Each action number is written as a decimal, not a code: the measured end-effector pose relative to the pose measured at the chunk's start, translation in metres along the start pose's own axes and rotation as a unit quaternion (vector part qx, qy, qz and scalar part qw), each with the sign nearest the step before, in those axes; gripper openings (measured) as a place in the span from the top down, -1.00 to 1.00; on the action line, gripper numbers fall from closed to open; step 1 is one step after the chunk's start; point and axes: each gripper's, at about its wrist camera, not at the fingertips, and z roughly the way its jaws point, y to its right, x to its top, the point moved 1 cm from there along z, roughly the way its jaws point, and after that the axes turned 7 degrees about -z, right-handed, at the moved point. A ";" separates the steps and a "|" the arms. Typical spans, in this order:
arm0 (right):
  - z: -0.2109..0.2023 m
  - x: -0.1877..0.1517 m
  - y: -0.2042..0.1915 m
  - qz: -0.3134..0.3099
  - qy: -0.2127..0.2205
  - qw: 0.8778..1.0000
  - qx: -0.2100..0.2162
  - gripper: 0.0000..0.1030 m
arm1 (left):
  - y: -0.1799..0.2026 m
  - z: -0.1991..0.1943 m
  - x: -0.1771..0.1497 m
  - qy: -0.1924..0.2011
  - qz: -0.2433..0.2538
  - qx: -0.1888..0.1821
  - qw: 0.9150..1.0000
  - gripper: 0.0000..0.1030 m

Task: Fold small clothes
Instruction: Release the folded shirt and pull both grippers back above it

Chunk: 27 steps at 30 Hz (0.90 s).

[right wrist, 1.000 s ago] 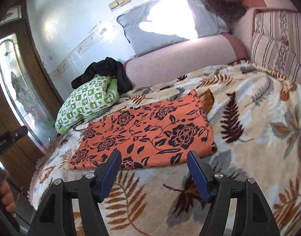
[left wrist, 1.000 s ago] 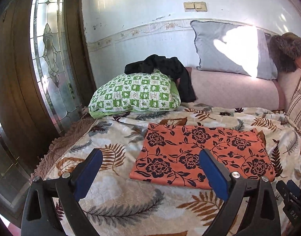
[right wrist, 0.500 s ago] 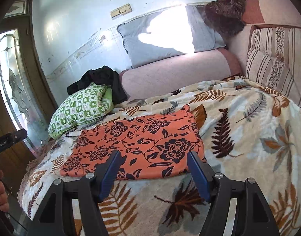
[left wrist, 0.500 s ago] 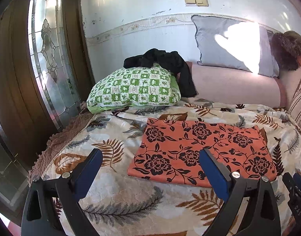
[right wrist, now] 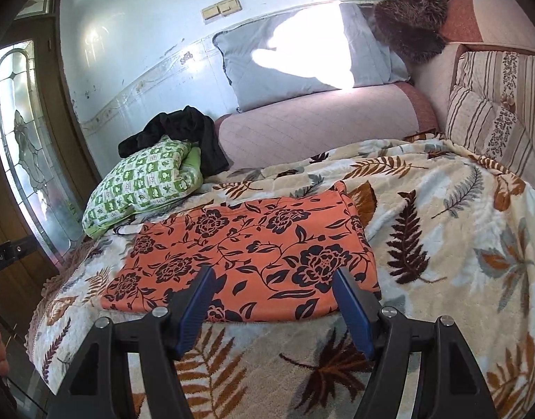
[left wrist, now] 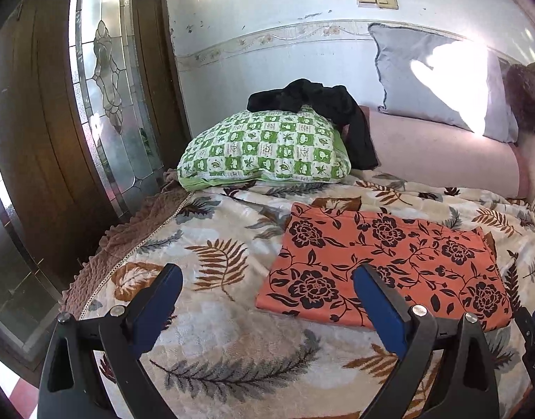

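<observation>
An orange cloth with black flowers [left wrist: 382, 265] lies flat, folded into a rectangle, on the leaf-patterned blanket [left wrist: 215, 255]. It also shows in the right wrist view [right wrist: 246, 255]. My left gripper [left wrist: 267, 293] is open and empty, above the blanket near the cloth's near left corner. My right gripper [right wrist: 272, 293] is open and empty, just short of the cloth's near edge. A black garment [left wrist: 319, 104] lies crumpled on a green checked pillow [left wrist: 264, 150] at the back.
A grey pillow [left wrist: 438, 80] leans on the wall over a pink bolster [left wrist: 441, 153]. Striped cushions [right wrist: 494, 111] stand at the right. A wooden door with leaded glass [left wrist: 103, 87] is at the left, past the bed's edge [left wrist: 127, 244].
Both grippers have drawn back a little and tilted down. The cloth sits lower and farther in both views. Nothing was taken hold of.
</observation>
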 end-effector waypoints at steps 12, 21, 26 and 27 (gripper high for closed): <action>-0.006 -0.001 -0.011 -0.025 0.012 1.000 0.004 -0.41 | -0.023 -0.003 0.002 0.007 -0.012 0.024 1.000 -0.91; -0.005 -0.001 -0.011 -0.025 0.012 1.000 0.005 -0.41 | -0.032 -0.005 0.005 0.012 -0.021 0.035 0.999 -0.91; -0.005 -0.001 -0.012 -0.028 0.013 1.000 0.004 -0.41 | -0.033 -0.006 0.005 0.013 -0.021 0.037 0.999 -0.91; -0.004 -0.001 -0.012 -0.028 0.014 1.000 0.003 -0.41 | -0.033 -0.006 0.005 0.013 -0.021 0.037 0.999 -0.91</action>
